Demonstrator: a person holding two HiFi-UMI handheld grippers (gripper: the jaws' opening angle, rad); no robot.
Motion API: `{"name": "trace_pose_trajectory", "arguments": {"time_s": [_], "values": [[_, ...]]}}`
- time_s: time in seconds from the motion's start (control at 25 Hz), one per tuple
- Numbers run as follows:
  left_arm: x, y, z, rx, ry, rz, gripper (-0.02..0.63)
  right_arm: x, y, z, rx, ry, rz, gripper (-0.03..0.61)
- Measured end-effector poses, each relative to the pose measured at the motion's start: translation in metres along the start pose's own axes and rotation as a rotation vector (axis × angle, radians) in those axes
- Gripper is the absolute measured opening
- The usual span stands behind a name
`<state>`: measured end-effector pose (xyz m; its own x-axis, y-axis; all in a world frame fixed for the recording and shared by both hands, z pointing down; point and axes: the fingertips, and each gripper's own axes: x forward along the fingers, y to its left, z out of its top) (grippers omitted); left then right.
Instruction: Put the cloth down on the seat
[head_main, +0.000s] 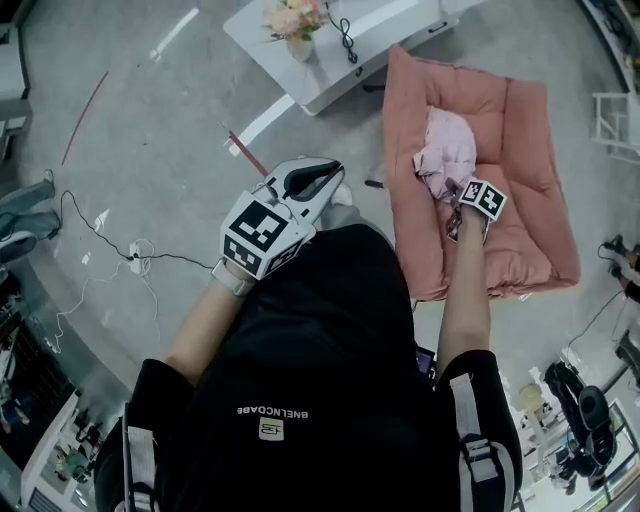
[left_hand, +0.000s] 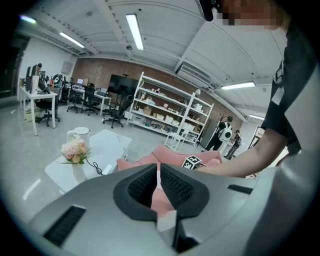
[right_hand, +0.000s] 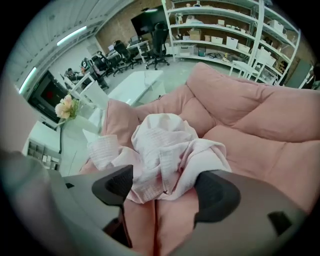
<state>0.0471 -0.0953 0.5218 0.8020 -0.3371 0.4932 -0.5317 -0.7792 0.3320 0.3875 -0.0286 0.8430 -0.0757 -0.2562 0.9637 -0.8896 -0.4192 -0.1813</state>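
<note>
- A person in a black shirt (head_main: 300, 380) is standing over a pink seat (head_main: 525, 140) on a grey floor (head_main: 150, 140), working a gripper in each hand.
- The right gripper (right_hand: 162, 182) is reaching out over the seat at the end of an outstretched arm, its jaws spread wide and gripping nothing.
- The cloth (right_hand: 162, 142), pale pink and crumpled, is lying in a heap on the seat, about midway across the pad and nearer the edge that faces the table than the edge by the person.
- Its near hem is sitting in the open gap between the right jaws; whether either jaw is touching the fabric cannot be told.
- The left gripper (left_hand: 155, 172) is hanging back close to the person's chest, well apart from the seat, its jaws drawn almost together with only a thin slit and nothing between them.
- A white table (head_main: 335, 65) is standing just beyond the seat's far corner, carrying a vase of flowers (head_main: 293, 18) and a black cable (head_main: 347, 38).
</note>
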Motion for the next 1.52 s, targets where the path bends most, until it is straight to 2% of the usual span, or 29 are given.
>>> {"name": "trace_pose_trajectory", "arguments": {"time_s": [0.32,0.56,1.12,1.28,1.4,1.52], "values": [[-0.006,0.012,0.018,0.033,-0.033,-0.030,0.017,-0.030,0.016,0.009,0.029,-0.067,0.037,0.376],[-0.016,0.026,0.037,0.059,-0.063,-0.046,0.017,-0.069,0.054,0.029,0.043,-0.181,0.106,0.374],[-0.015,0.082,0.092,0.094,-0.140,-0.063,0.017,-0.169,0.177,0.096,0.038,-0.466,0.358,0.373],[-0.020,0.090,0.105,0.114,-0.155,-0.063,0.017,-0.208,0.215,0.114,0.002,-0.559,0.441,0.370],[-0.029,0.091,0.116,0.127,-0.169,-0.059,0.017,-0.239,0.244,0.123,-0.048,-0.617,0.492,0.333],[-0.040,0.094,0.124,0.140,-0.186,-0.049,0.017,-0.266,0.265,0.129,-0.068,-0.687,0.522,0.259]]}}
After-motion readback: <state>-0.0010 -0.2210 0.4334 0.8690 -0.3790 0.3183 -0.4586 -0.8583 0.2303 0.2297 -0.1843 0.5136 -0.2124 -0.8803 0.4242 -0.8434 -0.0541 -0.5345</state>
